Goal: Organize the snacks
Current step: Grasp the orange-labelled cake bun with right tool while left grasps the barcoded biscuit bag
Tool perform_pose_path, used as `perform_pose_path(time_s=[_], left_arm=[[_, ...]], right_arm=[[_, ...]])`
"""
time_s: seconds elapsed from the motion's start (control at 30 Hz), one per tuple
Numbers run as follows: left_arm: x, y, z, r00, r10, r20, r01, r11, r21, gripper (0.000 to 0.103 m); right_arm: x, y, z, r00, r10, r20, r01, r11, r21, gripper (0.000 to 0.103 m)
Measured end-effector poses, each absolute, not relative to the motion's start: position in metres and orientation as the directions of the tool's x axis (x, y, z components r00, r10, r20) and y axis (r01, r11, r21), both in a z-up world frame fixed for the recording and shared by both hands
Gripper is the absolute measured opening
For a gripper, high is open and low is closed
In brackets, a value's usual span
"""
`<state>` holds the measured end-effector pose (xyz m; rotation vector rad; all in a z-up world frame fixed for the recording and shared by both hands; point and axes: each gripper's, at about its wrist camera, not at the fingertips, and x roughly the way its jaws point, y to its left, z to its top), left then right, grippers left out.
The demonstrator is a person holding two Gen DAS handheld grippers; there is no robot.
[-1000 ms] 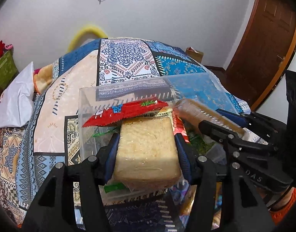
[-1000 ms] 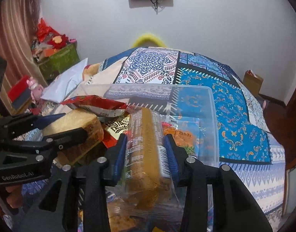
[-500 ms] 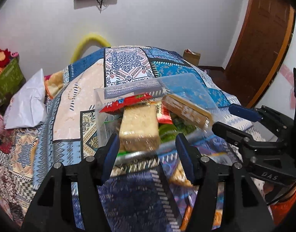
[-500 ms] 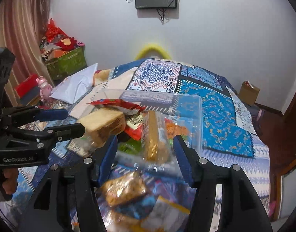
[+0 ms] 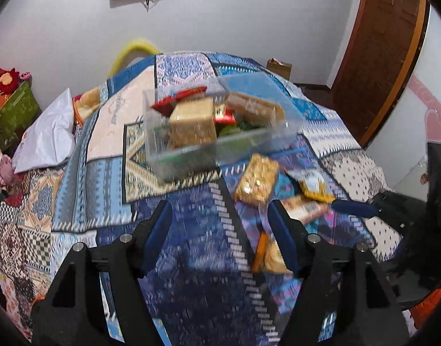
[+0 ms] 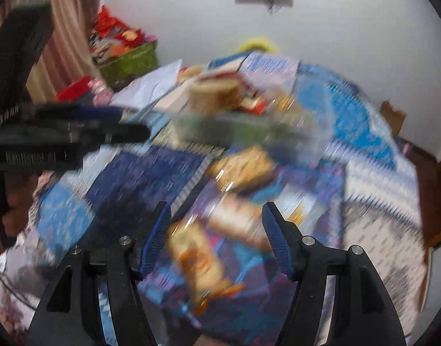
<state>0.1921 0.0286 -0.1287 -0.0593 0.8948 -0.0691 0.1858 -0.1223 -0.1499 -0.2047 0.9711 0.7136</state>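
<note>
A clear plastic bin (image 5: 188, 155) sits on the patterned bedspread (image 5: 105, 173), holding a tan bread-like pack (image 5: 193, 127), a long biscuit pack (image 5: 253, 108) and a red packet (image 5: 178, 96). Several loose snack packets lie in front of it, among them a golden one (image 5: 256, 183). My left gripper (image 5: 220, 219) hangs over the blue cloth well short of the bin, its jaws opening with nothing between them. My right gripper (image 6: 216, 222) is also opening, above loose packets (image 6: 197, 259) in a blurred view. The bin (image 6: 237, 132) shows there too.
A white pillow (image 5: 47, 135) and a green box (image 5: 13, 112) lie at the left. A brown door (image 5: 379, 49) stands at the right and a cardboard box (image 5: 279, 67) sits beyond the bed. The right gripper (image 5: 353, 209) reaches in from the right in the left wrist view.
Both grippers let go of their packs, the bread-like one and the long biscuit pack, which stay in the bin. Both pulled back from it and opened wider.
</note>
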Motion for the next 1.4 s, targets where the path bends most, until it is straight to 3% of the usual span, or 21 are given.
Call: perform_pose_path(time_s=[0.47, 0.57, 0.67, 1.4], left_arm=[[0.172, 0.037, -0.157, 0.569, -0.079, -0.819, 0.006, 0.996, -0.092, 0.068], [0.17, 0.04, -0.16, 0.563, -0.08, -0.823, 0.003, 0.996, -0.095, 0.068], [0.168, 0.043, -0.164, 0.554, -0.075, -0.829, -0.006, 0.996, -0.094, 0.068], [0.187, -0.019, -0.15, 0.545, -0.104, -0.832, 0.126, 0.991, -0.042, 0.068]], right_arm=[[0.18, -0.095, -0.205, 0.234, 0.413, -0.88, -0.659, 0.733, 0.169, 0.061], [0.175, -0.097, -0.204, 0.259, 0.409, -0.875, -0.659, 0.737, 0.149, 0.052], [0.171, -0.101, -0.2, 0.242, 0.435, -0.867, -0.662, 0.728, 0.18, 0.032], [0.136, -0.192, -0.145, 0.271, 0.579, -0.769, -0.596, 0.728, 0.339, 0.032]])
